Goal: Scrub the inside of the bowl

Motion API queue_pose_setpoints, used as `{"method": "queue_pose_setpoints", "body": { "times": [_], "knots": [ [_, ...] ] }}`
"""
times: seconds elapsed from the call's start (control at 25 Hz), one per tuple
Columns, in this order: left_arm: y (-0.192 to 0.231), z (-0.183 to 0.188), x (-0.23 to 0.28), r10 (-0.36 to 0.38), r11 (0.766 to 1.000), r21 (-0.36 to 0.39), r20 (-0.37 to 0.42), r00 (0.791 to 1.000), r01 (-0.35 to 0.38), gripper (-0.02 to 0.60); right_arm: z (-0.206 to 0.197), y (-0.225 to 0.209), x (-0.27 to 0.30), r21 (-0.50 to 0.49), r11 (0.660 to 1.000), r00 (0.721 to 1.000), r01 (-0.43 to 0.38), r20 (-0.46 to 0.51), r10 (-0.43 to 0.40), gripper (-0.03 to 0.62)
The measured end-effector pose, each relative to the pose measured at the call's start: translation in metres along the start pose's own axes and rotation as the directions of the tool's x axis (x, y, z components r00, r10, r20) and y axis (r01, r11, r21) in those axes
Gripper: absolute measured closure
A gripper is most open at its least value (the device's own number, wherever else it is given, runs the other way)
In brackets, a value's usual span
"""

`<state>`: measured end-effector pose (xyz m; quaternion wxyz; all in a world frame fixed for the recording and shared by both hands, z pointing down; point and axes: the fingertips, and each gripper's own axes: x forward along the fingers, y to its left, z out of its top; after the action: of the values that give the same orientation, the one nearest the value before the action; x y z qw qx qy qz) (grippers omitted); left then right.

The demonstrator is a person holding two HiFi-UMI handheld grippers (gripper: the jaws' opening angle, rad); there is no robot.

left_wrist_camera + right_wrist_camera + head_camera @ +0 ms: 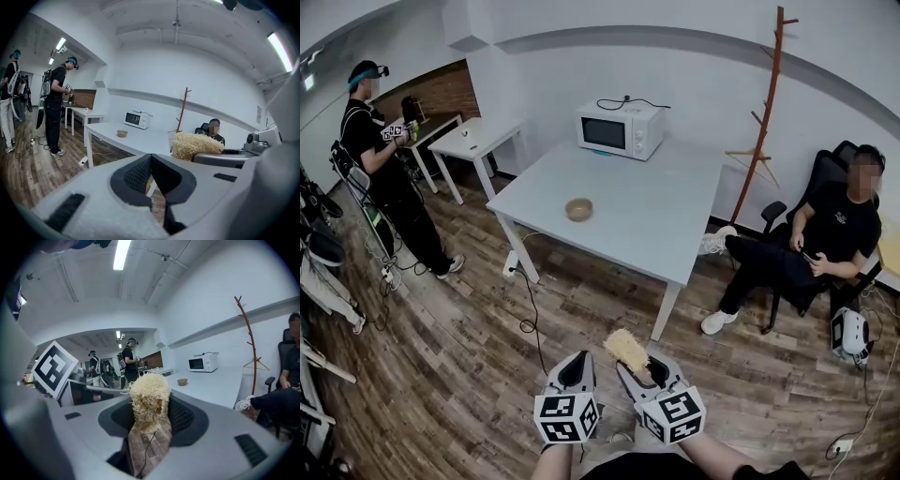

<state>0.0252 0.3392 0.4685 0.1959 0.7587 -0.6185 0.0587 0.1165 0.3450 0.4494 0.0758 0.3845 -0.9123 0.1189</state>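
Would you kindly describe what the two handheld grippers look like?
Both the left gripper and right gripper have pale grey shells with dark, ribbed inner pads. Each carries a white cube printed with black square markers.

Rough, fibrous straw-like scrubber [149,394] — matt white table [656,216] — wood-grain floor [441,356].

This was an office-style lab room, a white table [661,220], a microwave [619,129], a swivel chair [836,161], plank floor [469,361], a standing person [382,164] who wore recording gear.
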Motion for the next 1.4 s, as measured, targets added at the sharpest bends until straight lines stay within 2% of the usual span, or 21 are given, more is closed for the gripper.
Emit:
{"method": "queue_pose_setpoints", "body": {
  "times": [0.48,0.6,0.8,1.4],
  "knots": [
    [0.019,0.017,0.032,0.033,0.999,-0.004,0.009,0.999,-0.033,0.565,0.024,-0.015,0.038,0.005,0.999,0.998,-0.049,0.042,0.049,0.410],
    [0.034,0.027,0.050,0.047,0.999,0.011,0.013,0.999,-0.047,0.565,0.030,-0.023,0.065,0.001,0.997,0.997,-0.071,0.042,0.071,0.410],
    [0.059,0.039,0.082,0.071,0.997,-0.022,0.009,0.997,-0.071,0.565,0.038,-0.039,0.108,-0.031,0.994,0.994,-0.102,0.023,0.103,0.410],
    [0.092,0.099,0.197,0.135,0.990,-0.036,0.030,0.990,-0.134,0.565,0.089,-0.115,0.207,-0.100,0.980,0.985,-0.174,0.005,0.175,0.410]
  ]
}}
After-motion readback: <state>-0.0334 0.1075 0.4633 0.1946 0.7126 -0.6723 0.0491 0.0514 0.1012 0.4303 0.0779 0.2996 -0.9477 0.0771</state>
